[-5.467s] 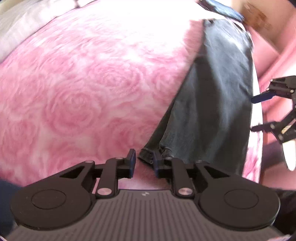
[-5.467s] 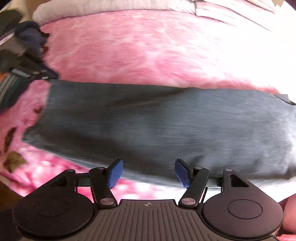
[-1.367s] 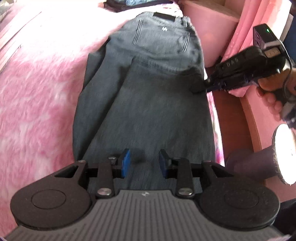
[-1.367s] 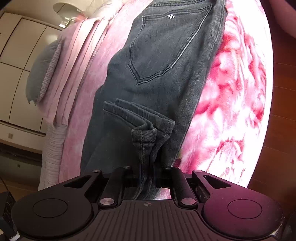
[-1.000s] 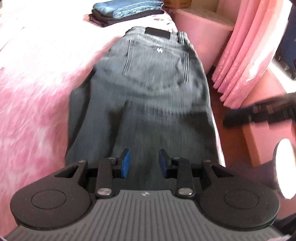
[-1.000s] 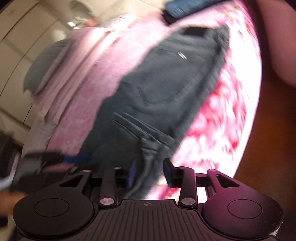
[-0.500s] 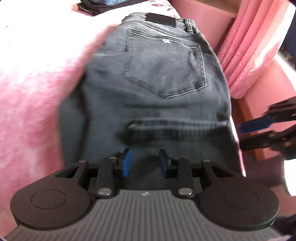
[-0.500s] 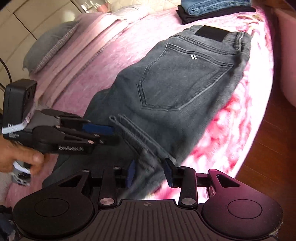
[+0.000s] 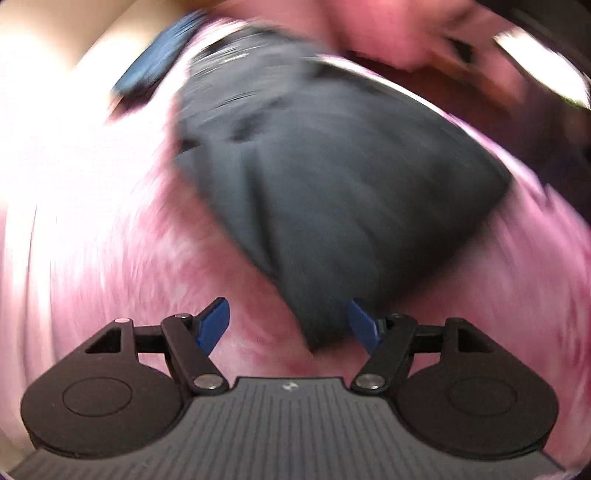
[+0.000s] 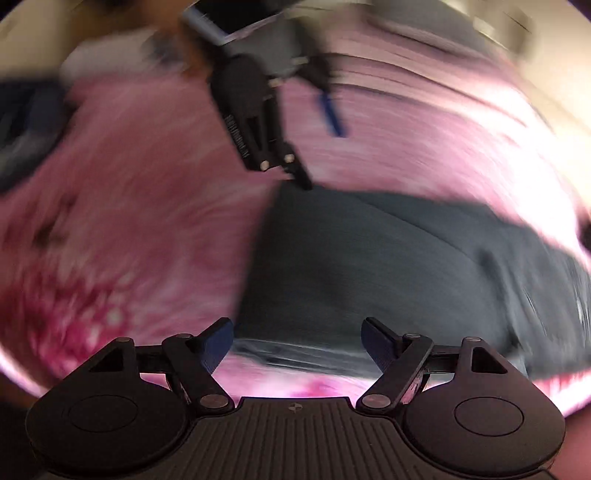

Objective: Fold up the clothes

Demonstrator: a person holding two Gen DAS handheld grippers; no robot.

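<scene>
Both views are smeared by motion. Dark grey jeans (image 9: 332,192) lie folded over on the pink rose-patterned bedspread (image 9: 92,229). My left gripper (image 9: 289,325) stands open just short of the folded corner, with nothing between its blue pads. In the right wrist view the jeans (image 10: 369,266) stretch across the middle and right. My right gripper (image 10: 297,347) is open at their near edge and holds nothing. The left gripper (image 10: 295,147) appears there from outside, above the far edge of the jeans.
A blue folded stack (image 9: 155,62) lies on the bed beyond the jeans, blurred. Pink curtains or furniture (image 9: 388,33) sit at the top right. Pillows and bedding (image 10: 424,62) run along the far side. The bed edge (image 10: 295,387) is just below the right gripper.
Both grippers opened wider and swung to the fold end of the jeans. The right one let go of the leg hems, which now lie on the seat.
</scene>
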